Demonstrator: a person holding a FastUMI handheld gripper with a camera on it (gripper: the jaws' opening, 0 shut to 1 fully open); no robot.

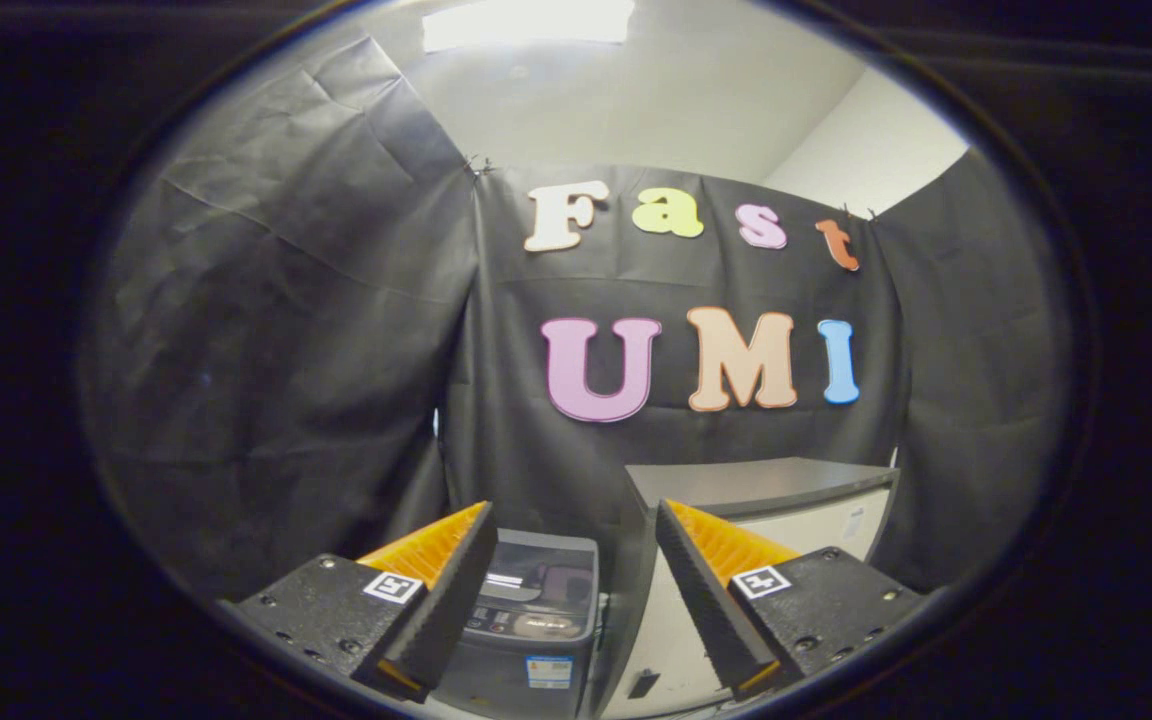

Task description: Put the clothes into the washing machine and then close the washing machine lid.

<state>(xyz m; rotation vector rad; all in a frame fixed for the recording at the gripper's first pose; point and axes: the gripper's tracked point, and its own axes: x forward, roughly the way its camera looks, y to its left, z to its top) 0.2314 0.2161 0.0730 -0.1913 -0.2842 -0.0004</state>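
While the gripper [571, 575] is hovering high with its two fingers [446, 590] spread wide and grasping nothing, the washing machine [526, 625] is sitting below and beyond them — showing through the gap, nearer the left finger. Its dark lid is lying flat. Just beside it, to the right, a white cabinet [786, 510] with a grey top is standing against the black cloth wall [286, 350].

The tool's [571, 590] left finger [436, 595] covers the washer's [536, 620] left side, and the washer's base is cut off below. Its lid looks shut, though the glare makes that unsure. Right of the washer, the cabinet's [766, 500] front is partly behind the right finger [711, 600]. The sticker [548, 671] on the washer is too small to make out.
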